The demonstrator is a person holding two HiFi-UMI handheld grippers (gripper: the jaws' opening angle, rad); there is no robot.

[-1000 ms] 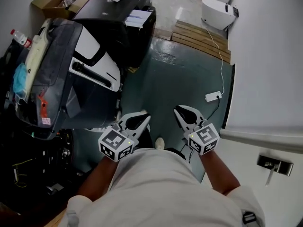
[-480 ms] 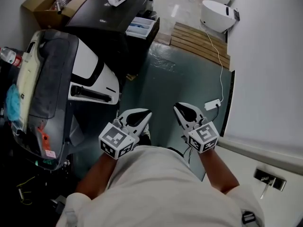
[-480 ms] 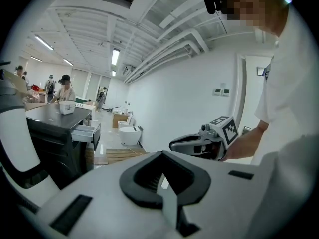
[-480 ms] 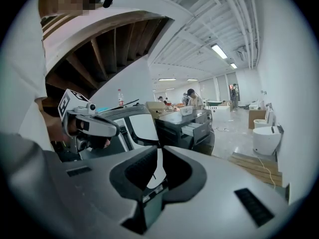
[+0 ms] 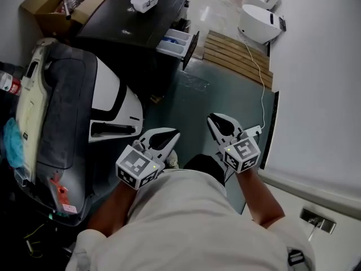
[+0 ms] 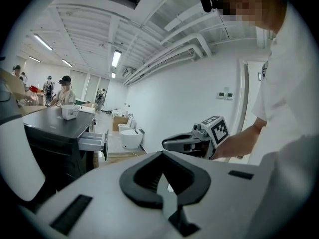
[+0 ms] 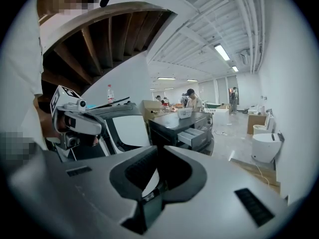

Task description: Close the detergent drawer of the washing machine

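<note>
The black washing machine [image 5: 127, 24] stands at the far top of the head view, its grey detergent drawer [image 5: 177, 43] pulled out toward the right. Both grippers are held close to the person's body, well short of the machine. My left gripper [image 5: 171, 134] is shut with nothing in it, and my right gripper [image 5: 212, 118] is shut and empty too. In the left gripper view the drawer [image 6: 93, 142] is small and far off beyond the left gripper [image 6: 160, 154]. In the right gripper view the drawer [image 7: 192, 137] sits beyond the right gripper [image 7: 158, 149].
A white box [image 5: 145, 0] rests on the machine's top. A large black-and-white appliance [image 5: 73, 123] fills the left side. A cardboard box [image 5: 51, 1], a wooden pallet [image 5: 237, 52], a white toilet [image 5: 258, 22], a cable with power strip [image 5: 256, 130] and a white wall [image 5: 321, 83] surround the green floor [image 5: 214, 95].
The head view has shifted: the washing machine and its open drawer sit lower and show more fully. Both grippers keep their place by the body, still shut.
</note>
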